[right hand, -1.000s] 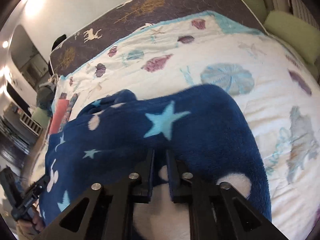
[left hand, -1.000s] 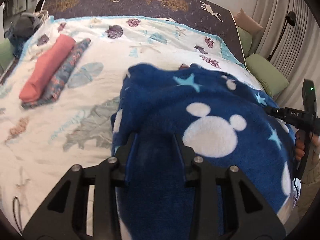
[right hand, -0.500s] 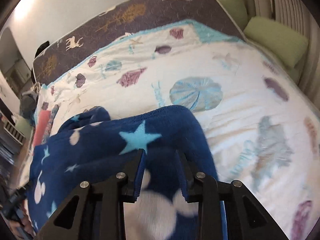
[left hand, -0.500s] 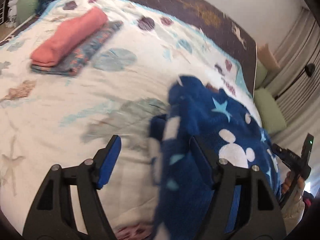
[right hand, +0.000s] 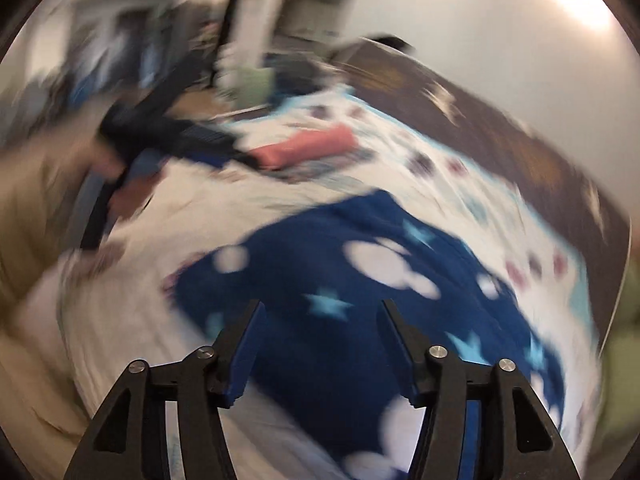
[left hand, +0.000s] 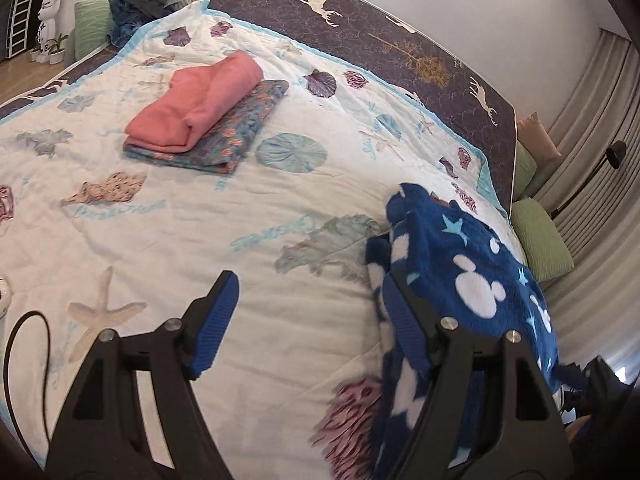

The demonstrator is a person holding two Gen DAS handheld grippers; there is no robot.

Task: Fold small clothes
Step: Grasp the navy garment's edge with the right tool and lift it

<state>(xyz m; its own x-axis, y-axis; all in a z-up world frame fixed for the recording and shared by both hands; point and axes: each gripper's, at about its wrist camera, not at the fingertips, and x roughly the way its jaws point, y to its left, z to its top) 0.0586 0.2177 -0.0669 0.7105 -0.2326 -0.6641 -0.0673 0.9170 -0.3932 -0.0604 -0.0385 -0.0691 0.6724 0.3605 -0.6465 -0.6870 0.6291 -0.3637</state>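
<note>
Left wrist view: two garments folded, blue fleece partly done.
My left gripper and right gripper are spread, empty; the fleece lies doubled, well apart from the pink-topped stack.

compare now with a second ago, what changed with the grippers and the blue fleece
Both let go: the left gripper and the right gripper, shut on the blue fleece a second ago, now stand open. The fleece lies folded. The pink and patterned stack stayed put.
</note>
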